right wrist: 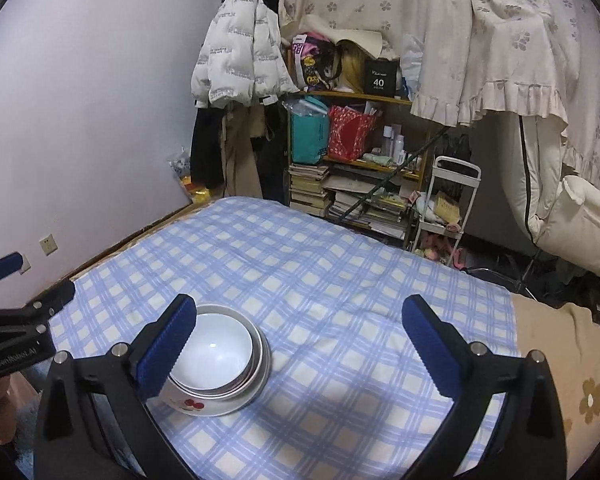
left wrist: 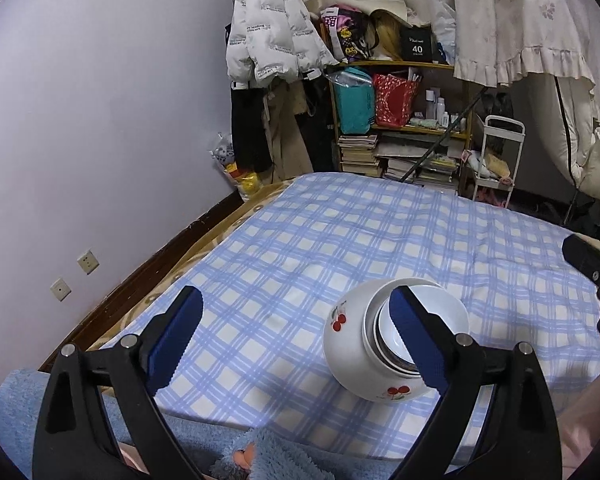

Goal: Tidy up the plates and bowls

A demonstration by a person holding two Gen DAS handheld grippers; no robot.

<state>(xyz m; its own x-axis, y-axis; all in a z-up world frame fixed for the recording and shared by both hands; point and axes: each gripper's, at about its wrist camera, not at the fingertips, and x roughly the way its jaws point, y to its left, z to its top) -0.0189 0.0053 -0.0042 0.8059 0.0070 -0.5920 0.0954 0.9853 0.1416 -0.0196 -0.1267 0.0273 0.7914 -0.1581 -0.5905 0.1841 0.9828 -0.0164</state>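
Observation:
A nested stack of bowls [left wrist: 352,344] sits on the blue checked bedsheet [left wrist: 300,240]. The outer bowl is white with red cherries, a grey-rimmed bowl sits in it, and a plain white bowl [right wrist: 216,348] is innermost. My left gripper [left wrist: 296,336] is open above the sheet, and its right finger passes in front of the stack. My right gripper [right wrist: 300,348] is open too, with only sheet between its blue pads. Its left finger overlaps the stack's near left rim. Neither gripper holds anything. The left gripper [right wrist: 34,280] also shows at the right wrist view's left edge.
A lilac wall with sockets [left wrist: 88,261] runs along the bed's left side, past a dark wooden edge [left wrist: 148,264]. Beyond the foot stand a cluttered shelf [left wrist: 400,128], a hanging white jacket [left wrist: 268,32] and a white cart [left wrist: 500,160]. A beige flowered blanket [right wrist: 572,360] lies at right.

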